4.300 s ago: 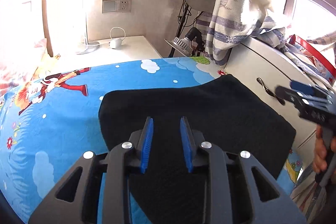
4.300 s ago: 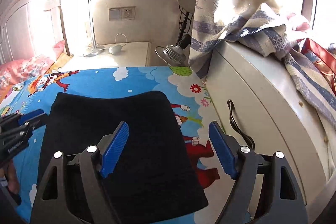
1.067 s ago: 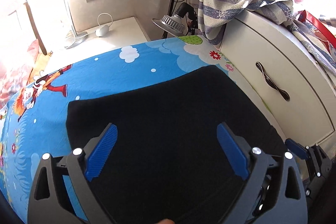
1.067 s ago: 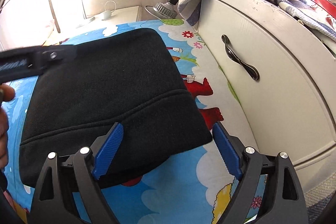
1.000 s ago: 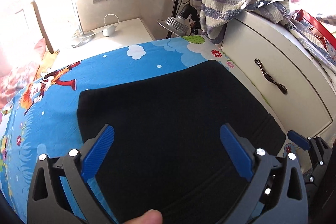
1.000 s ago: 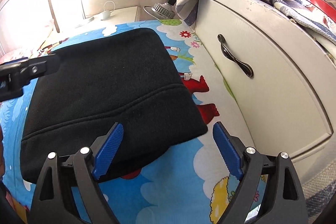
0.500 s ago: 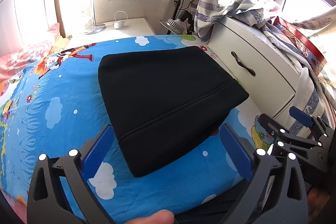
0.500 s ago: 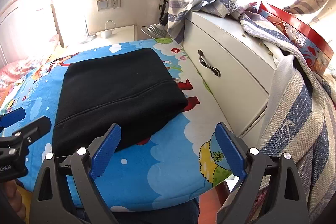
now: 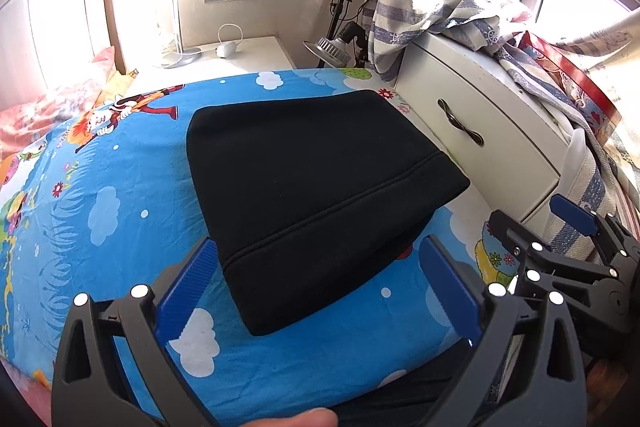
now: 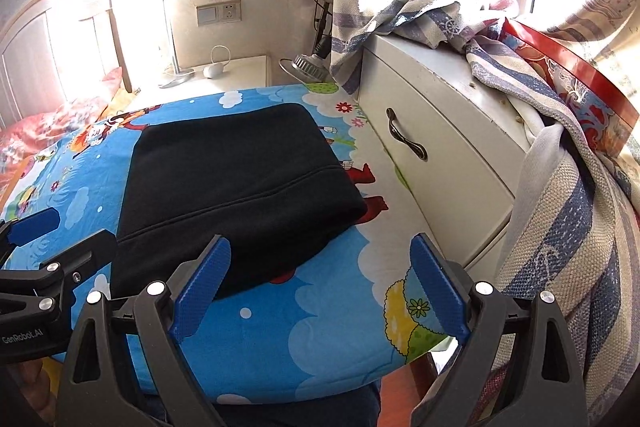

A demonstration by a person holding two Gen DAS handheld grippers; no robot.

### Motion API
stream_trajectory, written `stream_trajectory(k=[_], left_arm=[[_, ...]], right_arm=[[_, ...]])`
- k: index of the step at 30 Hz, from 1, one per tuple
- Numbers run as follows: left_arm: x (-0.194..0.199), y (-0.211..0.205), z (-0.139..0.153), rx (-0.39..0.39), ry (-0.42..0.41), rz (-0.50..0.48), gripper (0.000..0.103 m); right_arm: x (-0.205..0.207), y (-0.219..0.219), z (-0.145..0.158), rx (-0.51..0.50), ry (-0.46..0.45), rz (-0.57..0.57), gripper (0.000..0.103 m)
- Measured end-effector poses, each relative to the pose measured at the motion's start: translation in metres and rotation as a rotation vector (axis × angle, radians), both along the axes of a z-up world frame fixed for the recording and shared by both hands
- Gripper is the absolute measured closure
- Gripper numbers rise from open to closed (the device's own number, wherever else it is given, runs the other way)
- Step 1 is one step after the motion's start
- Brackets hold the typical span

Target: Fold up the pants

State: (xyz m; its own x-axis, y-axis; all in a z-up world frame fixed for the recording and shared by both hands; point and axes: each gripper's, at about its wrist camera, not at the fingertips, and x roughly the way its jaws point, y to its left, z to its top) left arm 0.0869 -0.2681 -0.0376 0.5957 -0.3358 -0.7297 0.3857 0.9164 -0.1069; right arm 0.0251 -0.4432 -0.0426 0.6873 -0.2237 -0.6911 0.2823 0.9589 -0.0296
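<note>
Pants (image 9: 316, 183) look soft, thick and limp on the bed (image 9: 100, 211); I would grip the near hem. Left tool (image 9: 316, 291) and right tool (image 10: 320, 287) are both wide open, holding nothing.

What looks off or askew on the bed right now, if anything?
Little. The folded black pants lie flat on the cartoon bedsheet, turned slightly askew to the bed edge, and a lower layer peeks out under the near fold. Both the left gripper and right gripper are open and clear of them.

folded black pants (image 10: 236, 179), cartoon bedsheet (image 10: 304, 323)
</note>
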Motion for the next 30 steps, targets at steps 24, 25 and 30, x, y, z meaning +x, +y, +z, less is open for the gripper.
stream_trajectory(k=[24, 25, 30], left_arm=[[-0.0012, -0.001, 0.0025, 0.0, -0.017, -0.002, 0.002], [-0.0012, -0.0011, 0.0025, -0.001, -0.018, -0.002, 0.002], [-0.0017, -0.0027, 0.0029, -0.002, -0.019, -0.004, 0.002]], right_arm=[[0.0004, -0.004, 0.0009, 0.003, -0.003, -0.003, 0.015], [0.0006, -0.0042, 0.0007, 0.003, -0.002, -0.003, 0.015], [0.0001, -0.0043, 0.0011, 0.003, -0.002, -0.003, 0.015]])
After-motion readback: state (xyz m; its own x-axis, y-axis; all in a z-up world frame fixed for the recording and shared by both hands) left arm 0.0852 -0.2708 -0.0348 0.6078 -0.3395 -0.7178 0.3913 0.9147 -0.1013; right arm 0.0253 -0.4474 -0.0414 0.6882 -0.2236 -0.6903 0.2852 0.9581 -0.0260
